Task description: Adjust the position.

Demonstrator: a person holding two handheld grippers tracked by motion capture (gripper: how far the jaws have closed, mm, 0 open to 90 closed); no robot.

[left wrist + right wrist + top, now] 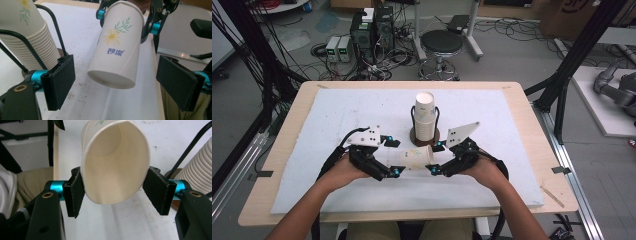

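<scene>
Paper cup (113,167) | my right gripper (116,190) clenched on its rim, left gripper (120,82) released around base | step: handover | next: close left.

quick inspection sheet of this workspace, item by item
surface: white mat on a wooden table, faint smudges
job's things: paper cup held tipped, rim squeezed oval; cup stack in a black wire holder
clutter: nothing seen
grippers: right gripper shut on the cup's rim; left gripper open, jaws either side of the cup's base, not touching
cables: one trails from each gripper; tangles on the floor
surroundings: stool, electronics boxes, black frame
</scene>
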